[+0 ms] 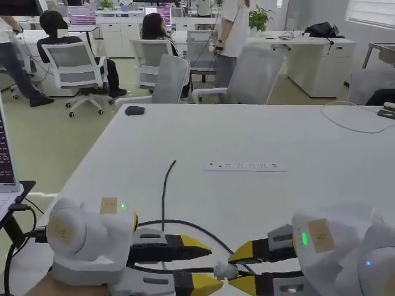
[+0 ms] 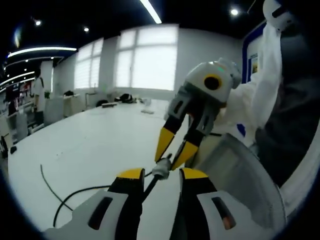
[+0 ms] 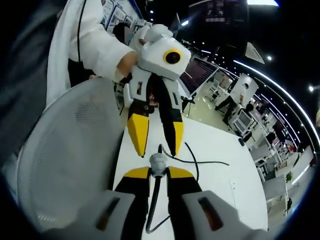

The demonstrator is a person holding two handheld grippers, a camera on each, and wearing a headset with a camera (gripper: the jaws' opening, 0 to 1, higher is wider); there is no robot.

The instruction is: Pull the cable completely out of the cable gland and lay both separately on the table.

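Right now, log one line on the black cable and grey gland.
thin black cable threaded in grey cable gland | left gripper open astride cable | right gripper at gland, grip unclear

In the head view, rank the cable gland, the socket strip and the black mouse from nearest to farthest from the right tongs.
1. Cable gland: at the tips of the right tongs, bottom centre.
2. Socket strip: middle distance, slightly right.
3. Black mouse: far edge, left.

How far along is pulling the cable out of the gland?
Done: nothing; the black cable is threaded through the cable gland. In hand: right gripper clamps the gland, left gripper's jaws straddle the cable. Left: pull it free, lay both apart on the table.
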